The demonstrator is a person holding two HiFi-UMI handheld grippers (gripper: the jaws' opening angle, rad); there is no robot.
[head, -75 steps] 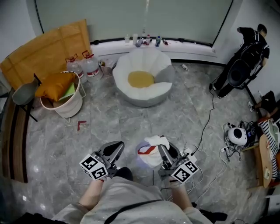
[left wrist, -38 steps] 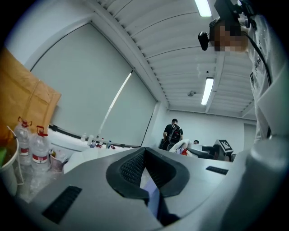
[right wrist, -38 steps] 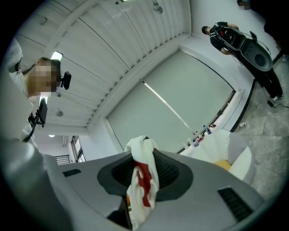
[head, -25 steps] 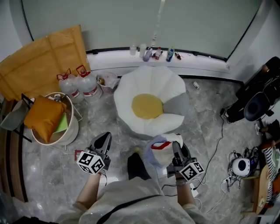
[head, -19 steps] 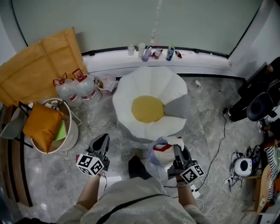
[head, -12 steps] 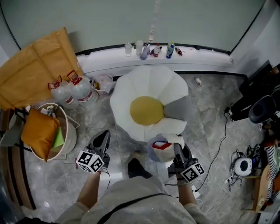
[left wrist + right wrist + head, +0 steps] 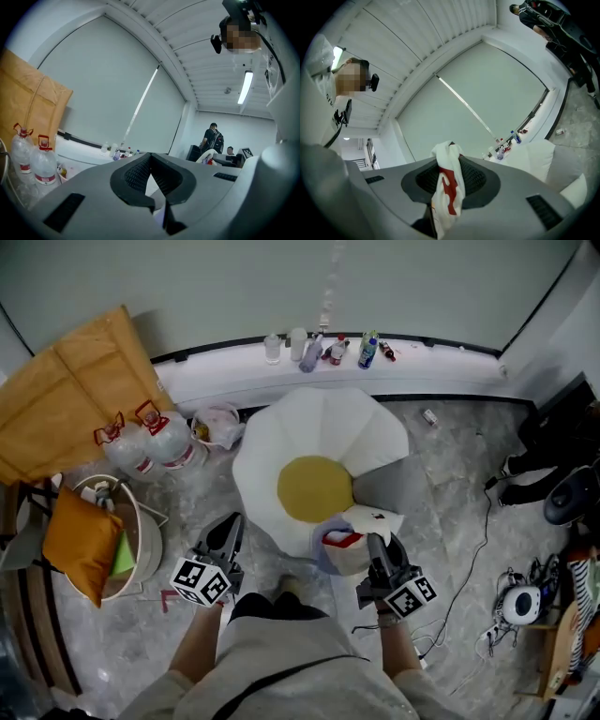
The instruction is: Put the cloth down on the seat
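Carry step: my right gripper pinches cloth at seat's near edge; left gripper closed, empty. Next: lower, release.

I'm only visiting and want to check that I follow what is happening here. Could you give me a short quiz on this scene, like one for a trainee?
1. Multiple choice: what is clamped in the right gripper? A: a cup. B: a white-and-red cloth. C: a sponge.
2. True or false: the left gripper has its jaws together with nothing between them.
3. Fill in the blank: the white flower-shaped seat has a round centre coloured ____.

Key: 1 B. 2 true. 3 yellow.
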